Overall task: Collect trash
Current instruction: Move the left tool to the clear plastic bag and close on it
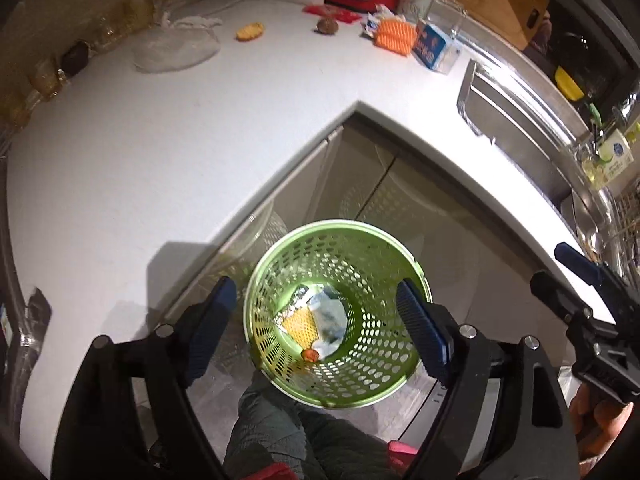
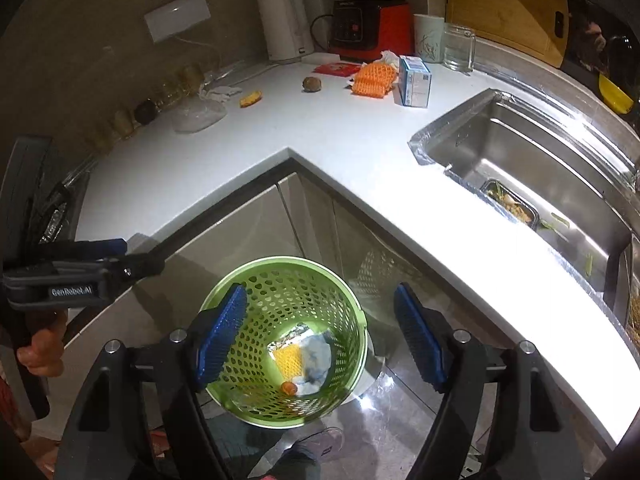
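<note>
Both claws wide apart, empty: left gripper (image 1: pixel 316 322) and right gripper (image 2: pixel 320 334) hang over green basket (image 2: pixel 352 300) on floor; trash (image 2: pixel 300 356) lies inside at bottom.

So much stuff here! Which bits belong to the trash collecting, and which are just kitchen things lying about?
Part of the job:
- green bin, already holding scraps
- orange foam net
- yellow scrap
- crumpled plastic bag
- left hand-held gripper and right hand-held gripper, both open

Probably just lying about:
- red appliance
- glass mug
- cutting board
- sink
</note>
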`<state>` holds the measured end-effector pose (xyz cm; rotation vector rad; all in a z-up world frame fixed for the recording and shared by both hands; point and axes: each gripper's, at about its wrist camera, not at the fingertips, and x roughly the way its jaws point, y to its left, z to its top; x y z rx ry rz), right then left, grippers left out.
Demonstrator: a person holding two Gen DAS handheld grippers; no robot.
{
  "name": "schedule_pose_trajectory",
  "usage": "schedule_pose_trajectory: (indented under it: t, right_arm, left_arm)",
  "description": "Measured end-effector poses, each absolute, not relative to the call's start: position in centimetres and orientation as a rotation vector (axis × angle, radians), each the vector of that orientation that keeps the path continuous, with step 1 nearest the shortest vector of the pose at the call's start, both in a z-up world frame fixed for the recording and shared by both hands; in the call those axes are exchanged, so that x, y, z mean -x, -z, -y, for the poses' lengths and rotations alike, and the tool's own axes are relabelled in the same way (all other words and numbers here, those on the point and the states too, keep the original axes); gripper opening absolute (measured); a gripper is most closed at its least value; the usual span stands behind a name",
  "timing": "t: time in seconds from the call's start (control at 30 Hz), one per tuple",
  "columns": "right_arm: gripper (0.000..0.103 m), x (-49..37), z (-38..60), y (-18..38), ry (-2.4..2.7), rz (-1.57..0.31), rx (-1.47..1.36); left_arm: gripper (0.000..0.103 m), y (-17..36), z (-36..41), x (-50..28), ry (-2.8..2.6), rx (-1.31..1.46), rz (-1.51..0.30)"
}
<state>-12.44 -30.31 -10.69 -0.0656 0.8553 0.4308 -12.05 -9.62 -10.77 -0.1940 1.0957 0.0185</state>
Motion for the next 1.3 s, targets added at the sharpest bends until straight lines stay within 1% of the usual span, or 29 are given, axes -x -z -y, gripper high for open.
schedule_pose_trajectory:
  t: [0.07,0.13,0.27,0.47,0.63,0.77,0.97,1.1,1.17,1.2,1.27,1.3]
  right_arm:
    - [0.082,12.2,29.4,9.5,-0.451,-0.822,0.073]
    - [0.084,11.8,28.4,8.0,-0.470,-0.785,0.081]
    - [0.094,10.2,26.0,5.1,-0.495,-0.698,0.091]
    - [0.096,6.1,21.9,2.3,-0.514,-0.625,0.090]
    - [0.097,1.0,18.3,1.8,-0.512,-0.616,0.083]
    - [0.097,-3.4,15.8,2.4,-0.503,-0.641,0.074]
    - [0.097,-10.0,12.4,4.6,-0.490,-0.696,0.084]
    - [0.097,-13.9,10.4,6.4,-0.490,-0.721,0.107]
    - [0.097,-15.4,9.5,7.1,-0.499,-0.731,0.109]
    - [0.097,-16.3,9.0,7.6,-0.501,-0.739,0.110]
    - [0.097,-17.6,8.2,8.2,-0.510,-0.750,0.111]
    - [0.097,-18.3,7.7,8.5,-0.518,-0.756,0.112]
  left_arm:
    - [0.083,8.9,8.1,12.0,-0.057,0.211,-1.048]
    - [0.089,7.2,6.5,11.6,-0.095,0.231,-1.001]
    - [0.091,4.9,3.4,9.5,-0.164,0.241,-0.932]
    - [0.091,4.5,-1.1,4.7,-0.220,0.276,-0.907]
    - [0.091,5.7,-4.1,-0.5,-0.273,0.275,-0.911]
    - [0.091,7.6,-6.3,-5.0,-0.305,0.264,-0.930]
    - [0.091,11.5,-8.9,-10.8,-0.326,0.313,-0.991]
    - [0.091,13.5,-10.3,-13.3,-0.337,0.369,-1.021]
    - [0.086,14.1,-10.9,-14.1,-0.333,0.400,-1.030]
    - [0.080,14.4,-11.1,-14.4,-0.336,0.408,-1.036]
    - [0.074,15.0,-11.4,-14.8,-0.327,0.425,-1.055]
    - [0.066,15.2,-11.5,-14.9,-0.323,0.430,-1.062]
